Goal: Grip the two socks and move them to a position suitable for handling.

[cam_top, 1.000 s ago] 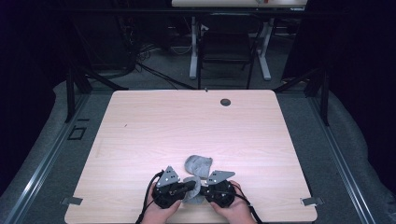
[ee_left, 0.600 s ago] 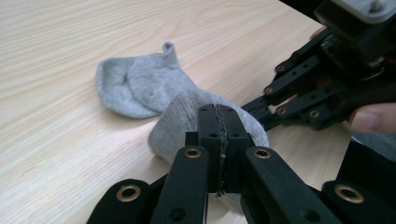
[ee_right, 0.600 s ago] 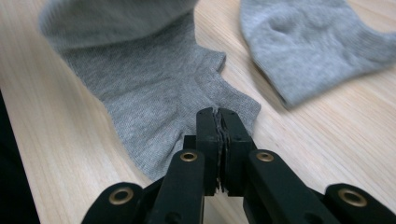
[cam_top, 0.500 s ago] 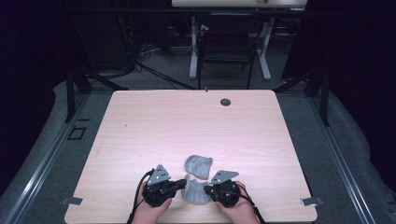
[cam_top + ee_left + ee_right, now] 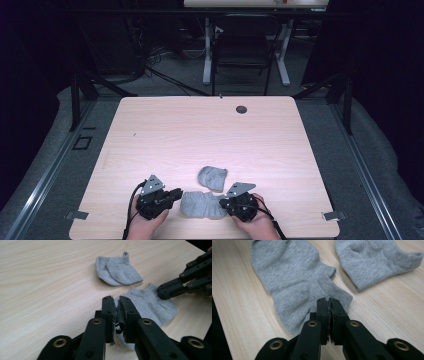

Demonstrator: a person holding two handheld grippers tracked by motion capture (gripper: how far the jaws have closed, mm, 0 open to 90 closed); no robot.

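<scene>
High view shows two small grey socks near the front edge of the bench; the near sock lies flat between the two grippers, the far sock folded just behind it, the two touching or nearly so. Left gripper has just been easing its fingers apart; they stand slightly parted with a fold of the near sock's edge between them, barely gripped if at all. Right gripper has its fingers pressed together on the sock's cuff end, cloth pinched in the seam. I'd judge the sock light, limp and stretchy; it will sag and drag unless lifted by both ends. Best hold looks like the ribbed cuff or the toe hem, where the knit is doubled and less likely to slip.
</scene>
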